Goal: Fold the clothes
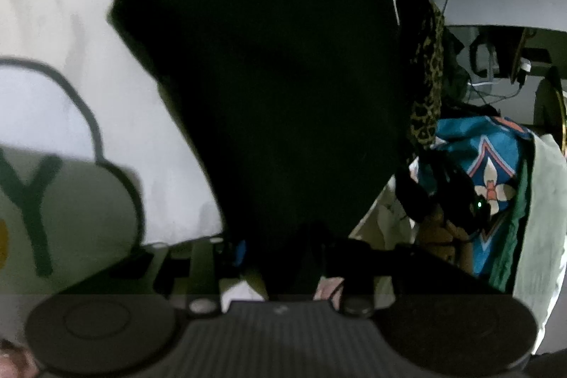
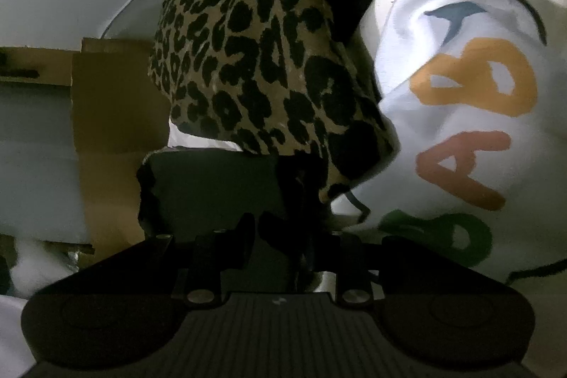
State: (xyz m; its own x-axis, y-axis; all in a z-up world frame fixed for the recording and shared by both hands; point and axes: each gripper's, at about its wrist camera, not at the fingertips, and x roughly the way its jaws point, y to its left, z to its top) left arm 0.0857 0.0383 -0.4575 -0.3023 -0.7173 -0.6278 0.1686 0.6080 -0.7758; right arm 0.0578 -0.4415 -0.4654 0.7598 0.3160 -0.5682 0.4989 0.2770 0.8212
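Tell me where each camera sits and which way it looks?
Left wrist: on the left hand-held gripper, facing along its fingers at a black garment caught between them; the other gripper, held in a hand, shows on the right.
Right wrist: on the right hand-held gripper, facing leopard-print cloth hanging from its fingers.
Both see the leopard-print cloth and the white lettered fabric.

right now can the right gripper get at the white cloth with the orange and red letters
Probably yes, but not freely: the right gripper seems already clamped on the leopard-print garment, which hangs in front of it. The white cloth with the orange and red letters lies close beside, uncovered.
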